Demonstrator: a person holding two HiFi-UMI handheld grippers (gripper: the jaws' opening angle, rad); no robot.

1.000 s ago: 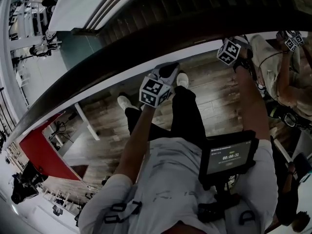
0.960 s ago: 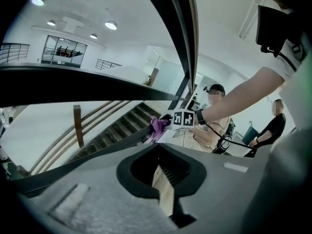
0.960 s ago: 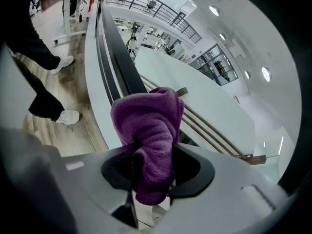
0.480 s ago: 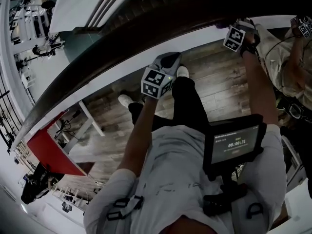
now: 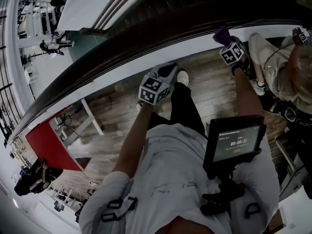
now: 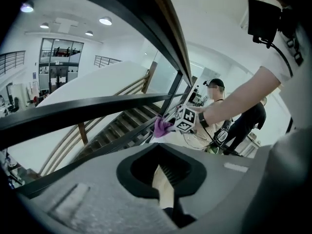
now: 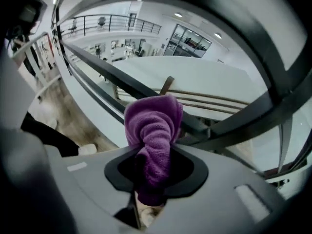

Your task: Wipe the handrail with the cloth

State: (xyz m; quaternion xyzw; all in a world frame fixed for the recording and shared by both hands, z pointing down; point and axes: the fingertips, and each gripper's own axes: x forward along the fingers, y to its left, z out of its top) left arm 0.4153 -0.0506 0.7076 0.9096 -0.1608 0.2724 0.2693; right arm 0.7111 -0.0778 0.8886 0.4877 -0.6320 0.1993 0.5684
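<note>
Below, at the far left, a red panel (image 5: 46, 150) shows under the low end of the dark handrail (image 5: 73, 84), which curves up and to the right across the head view. Near the middle of the handrail, on the person's side of it, the left tool (image 5: 169, 70) hangs over the wooden floor (image 5: 214, 91), apart from the rail. Its own view shows the left tool (image 6: 163, 184) clenched, with nothing between the jaws. Beyond the handrail a dark staircase (image 5: 161, 9) runs alongside it. Further right, the right tool (image 5: 226, 42) is raised to the handrail's upper stretch, gripping the purple cloth (image 5: 223, 34). In the right gripper view the cloth (image 7: 153, 135) is pinched low in the jaws and its bunched free end stands up against a dark bar of the railing; firm contact cannot be told. A screen (image 5: 234, 143) sits on the person's chest, below the right tool. Another person (image 5: 278, 67) stands at the far right, just beside the handrail's end.
</note>
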